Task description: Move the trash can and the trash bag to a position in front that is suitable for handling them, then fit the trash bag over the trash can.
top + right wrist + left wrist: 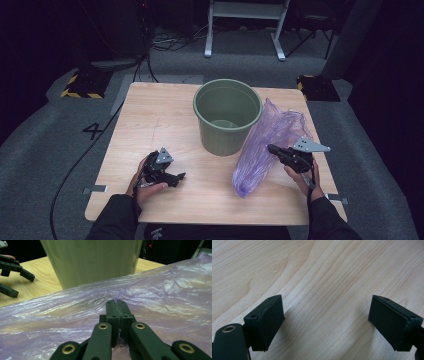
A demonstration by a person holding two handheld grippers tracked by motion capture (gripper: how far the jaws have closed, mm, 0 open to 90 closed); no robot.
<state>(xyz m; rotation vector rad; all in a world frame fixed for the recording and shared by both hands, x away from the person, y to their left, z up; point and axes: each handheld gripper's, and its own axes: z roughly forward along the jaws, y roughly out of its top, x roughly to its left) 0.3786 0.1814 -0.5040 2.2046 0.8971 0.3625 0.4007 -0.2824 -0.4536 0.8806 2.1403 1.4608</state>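
Observation:
A green plastic bin [228,116] stands upright on the wooden table [150,120], a little back of centre. To its right a crumpled purple plastic bag [262,150] stretches from the bin's side toward the front. My right gripper [271,148] is shut on a fold of the purple bag [160,300], and its jaws [116,305] point at the bin's wall [92,262]. My left gripper [179,176] rests low at the front left of the table, open, with only bare wood [324,290] between its pads [265,322].
The left gripper [11,277] lies to the left of the bin in the right gripper view. Beyond the table a grey floor carries cables [150,45], yellow-black striped blocks [80,85] and a white stand's legs [245,30].

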